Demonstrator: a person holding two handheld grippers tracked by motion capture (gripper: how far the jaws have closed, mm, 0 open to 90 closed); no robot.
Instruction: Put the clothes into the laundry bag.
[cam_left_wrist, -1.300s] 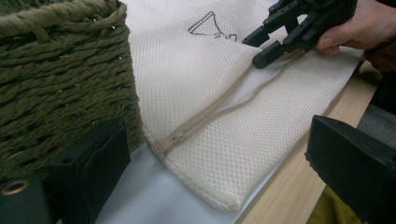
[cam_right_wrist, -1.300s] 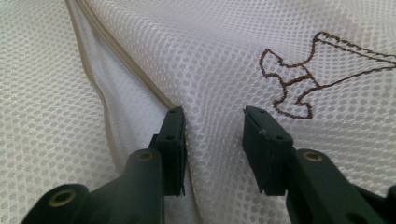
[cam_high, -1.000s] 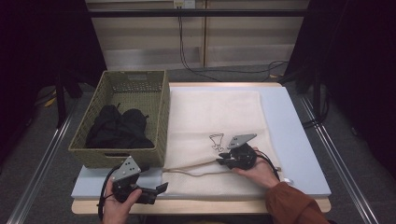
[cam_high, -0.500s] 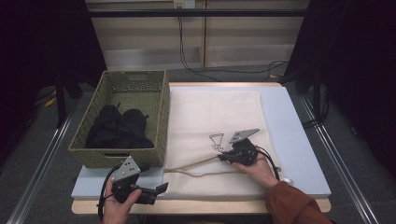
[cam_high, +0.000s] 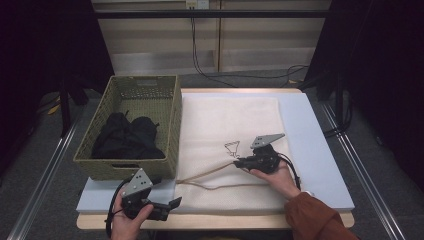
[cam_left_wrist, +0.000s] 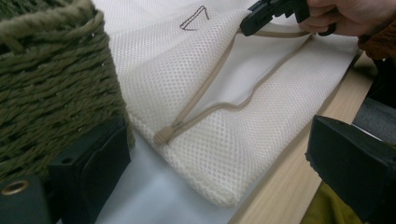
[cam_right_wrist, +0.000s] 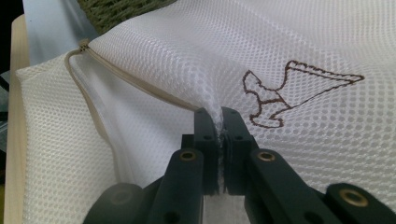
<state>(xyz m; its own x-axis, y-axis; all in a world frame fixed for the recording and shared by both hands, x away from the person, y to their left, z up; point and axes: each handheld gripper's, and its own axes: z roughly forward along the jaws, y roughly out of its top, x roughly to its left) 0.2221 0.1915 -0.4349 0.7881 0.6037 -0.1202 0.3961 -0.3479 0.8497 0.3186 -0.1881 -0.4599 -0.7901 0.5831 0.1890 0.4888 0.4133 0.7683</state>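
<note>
Right gripper (cam_right_wrist: 219, 135): fingers have just been closing and now pinch a fold of the white mesh bag (cam_high: 220, 130) beside its tan zipper (cam_left_wrist: 205, 93), close to the brown stitched emblem (cam_right_wrist: 289, 93); compared with a second ago the pinched mesh stands higher off the pad and the zipper line has drawn taut toward the near-left corner; judged, the upper layer is secured and the mouth can be lifted open. Left gripper (cam_high: 165, 207): fingers stand wide apart, holding nothing, at the near-left edge of the tabletop (cam_high: 225, 220), unmoved. The bag lies flat on the pale blue pad (cam_high: 320, 150), centre of the scene; the woven basket (cam_high: 170, 115) sits touching its left side, with dark clothing (cam_high: 127, 137) inside; loading not yet begun.
</note>
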